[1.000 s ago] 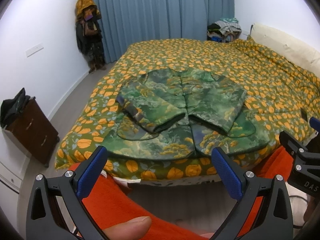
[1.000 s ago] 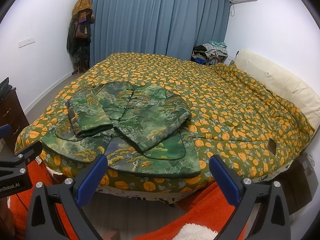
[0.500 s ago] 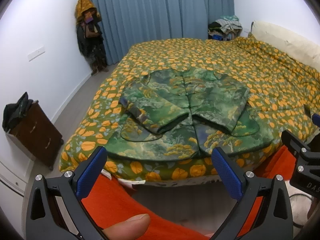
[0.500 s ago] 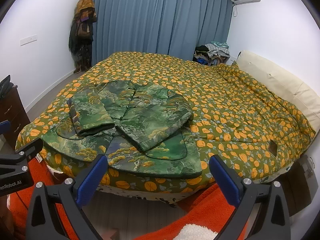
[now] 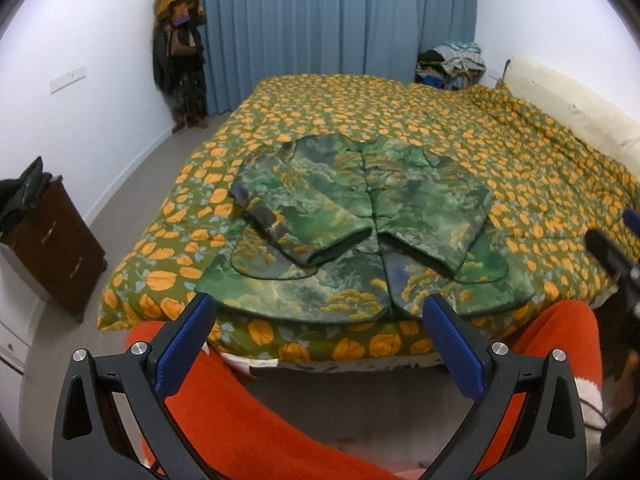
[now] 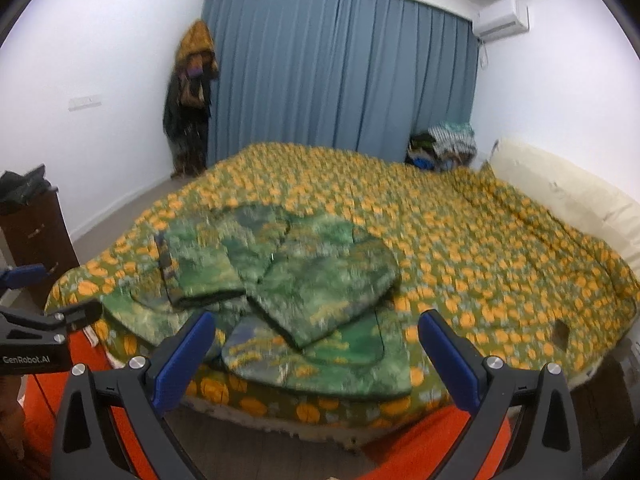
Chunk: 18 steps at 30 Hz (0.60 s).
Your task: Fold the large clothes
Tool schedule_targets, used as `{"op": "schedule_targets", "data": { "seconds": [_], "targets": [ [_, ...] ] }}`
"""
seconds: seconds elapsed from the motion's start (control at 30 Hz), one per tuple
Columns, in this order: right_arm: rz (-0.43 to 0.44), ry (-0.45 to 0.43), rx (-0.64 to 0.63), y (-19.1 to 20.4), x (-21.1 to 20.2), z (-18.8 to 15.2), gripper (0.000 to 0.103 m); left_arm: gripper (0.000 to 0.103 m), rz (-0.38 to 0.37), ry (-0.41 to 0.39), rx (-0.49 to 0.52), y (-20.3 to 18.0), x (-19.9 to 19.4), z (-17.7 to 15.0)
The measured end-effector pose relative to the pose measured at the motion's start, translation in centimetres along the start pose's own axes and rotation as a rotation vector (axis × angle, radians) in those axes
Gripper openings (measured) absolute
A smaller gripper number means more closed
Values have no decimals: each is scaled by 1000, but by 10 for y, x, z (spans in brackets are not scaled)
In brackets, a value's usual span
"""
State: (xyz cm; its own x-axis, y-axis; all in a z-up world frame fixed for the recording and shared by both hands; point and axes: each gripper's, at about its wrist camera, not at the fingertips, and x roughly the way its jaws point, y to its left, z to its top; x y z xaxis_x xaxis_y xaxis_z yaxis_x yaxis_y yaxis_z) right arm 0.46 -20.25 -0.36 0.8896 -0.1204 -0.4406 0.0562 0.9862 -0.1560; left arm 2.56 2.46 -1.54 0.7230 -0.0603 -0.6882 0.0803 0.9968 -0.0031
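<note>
Two grippers held wide apart, gripping nothing.
The left gripper and right gripper hover side by side over orange-clad legs.

Even, soft indoor light, white walls bright. Left wrist view sharp; right wrist view smeared with motion blur across the bed. Fisheye bending, dark vignette at corners.

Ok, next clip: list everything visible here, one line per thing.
jacket: one, green print, sleeves folded in, near bed edge
bedspread: one, green with orange print, covers bed
curtain: one, blue, back wall
hanging clothes: one bunch, dark and mustard, left corner
clothes pile: one, mixed, beyond bed
cabinet: one, dark brown, left wall
air conditioner: one, white, upper right
left gripper: open, blue pads
right gripper: open, blue pads
</note>
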Motion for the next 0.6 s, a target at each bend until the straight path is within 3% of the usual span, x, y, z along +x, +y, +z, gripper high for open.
{"op": "schedule_targets", "data": {
  "seconds": [0.07, 0.13, 0.23, 0.3, 0.47, 0.6],
  "targets": [
    [19, -77, -42, -2, 4, 7, 103, 103, 13, -8, 7, 3, 4, 4],
    [95, -131, -122, -1, 17, 12, 103, 103, 31, -15, 20, 6, 10, 9],
    [237, 70, -208, 3, 79, 10, 103, 103, 43, 5, 11, 13, 21, 13],
    [289, 145, -201, 1, 112, 3, 103, 103, 32, 17, 0, 18, 28, 14],
    [254, 389, -276, 17, 219, -31, 103, 103, 14, 37, -21, 25, 47, 13],
    [279, 462, -341, 41, 273, -48, 102, 103, 19, 39, -31, 26, 58, 13]
  ]
}}
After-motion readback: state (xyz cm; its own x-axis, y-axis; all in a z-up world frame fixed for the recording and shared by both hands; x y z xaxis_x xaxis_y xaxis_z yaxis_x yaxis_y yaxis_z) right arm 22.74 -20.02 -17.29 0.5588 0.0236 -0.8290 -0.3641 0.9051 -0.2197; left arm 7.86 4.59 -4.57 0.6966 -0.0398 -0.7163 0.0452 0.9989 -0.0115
